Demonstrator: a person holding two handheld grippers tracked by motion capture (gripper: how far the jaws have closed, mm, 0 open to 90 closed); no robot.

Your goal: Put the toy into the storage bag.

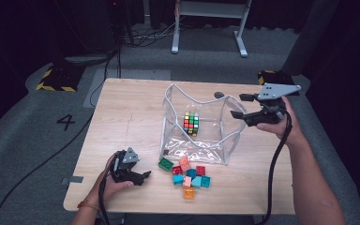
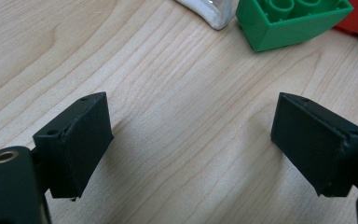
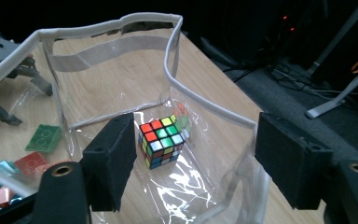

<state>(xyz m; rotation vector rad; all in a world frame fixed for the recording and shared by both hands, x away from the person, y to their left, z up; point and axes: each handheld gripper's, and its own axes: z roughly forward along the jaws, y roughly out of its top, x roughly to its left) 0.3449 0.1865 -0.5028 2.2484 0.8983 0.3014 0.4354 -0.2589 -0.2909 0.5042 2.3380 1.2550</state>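
Note:
A clear plastic bag (image 1: 194, 96) with a grey rim stands open in the middle of the table. Inside it lies a colour cube (image 1: 191, 123), also seen through the bag's mouth (image 3: 161, 141). My right gripper (image 1: 241, 107) hovers open at the bag's right rim, nothing between its jaws (image 3: 196, 158). Several toy bricks lie in front of the bag, among them a green brick (image 1: 165, 164) (image 2: 286, 21). My left gripper (image 1: 146, 176) rests open on the table left of the bricks, its jaws (image 2: 191, 144) over bare wood.
The wooden table (image 1: 122, 117) has free room on its left half. Red, teal, pink and orange bricks (image 1: 190, 179) cluster near the front edge. Beyond the table are a white desk frame (image 1: 206, 28), cables and a floor marking "4" (image 1: 66, 122).

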